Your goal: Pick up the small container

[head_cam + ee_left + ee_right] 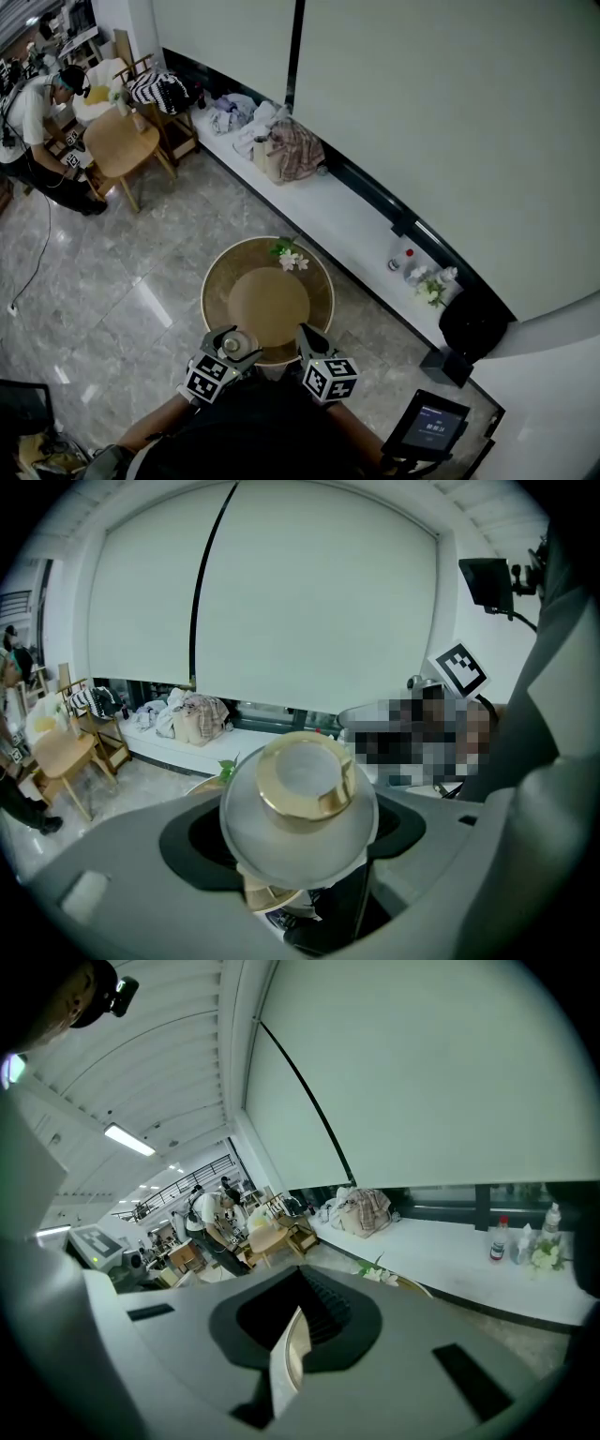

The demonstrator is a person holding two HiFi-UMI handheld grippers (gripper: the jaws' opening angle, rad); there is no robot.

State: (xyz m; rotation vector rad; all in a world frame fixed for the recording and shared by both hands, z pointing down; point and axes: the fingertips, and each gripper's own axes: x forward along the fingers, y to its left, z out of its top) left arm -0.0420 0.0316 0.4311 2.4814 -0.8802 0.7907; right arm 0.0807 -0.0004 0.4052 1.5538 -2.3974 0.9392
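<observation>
Item: small container point(300, 794), pale grey body, gold-rimmed lid.
Location: clamped in your left gripper point(232, 349), raised off the round wooden table point(217, 281) at its near edge; the jaws grip it at its sides, lid facing the camera.
Right gripper point(312, 345): drawn together on nothing you could name, only a thin pale edge showing in its slot; it is just beside the left one.
Also on the table: white flower sprig point(291, 261) at the far rim.
Status: the pick-up looks done. Left for you, by my reading: keep the grip steady.
</observation>
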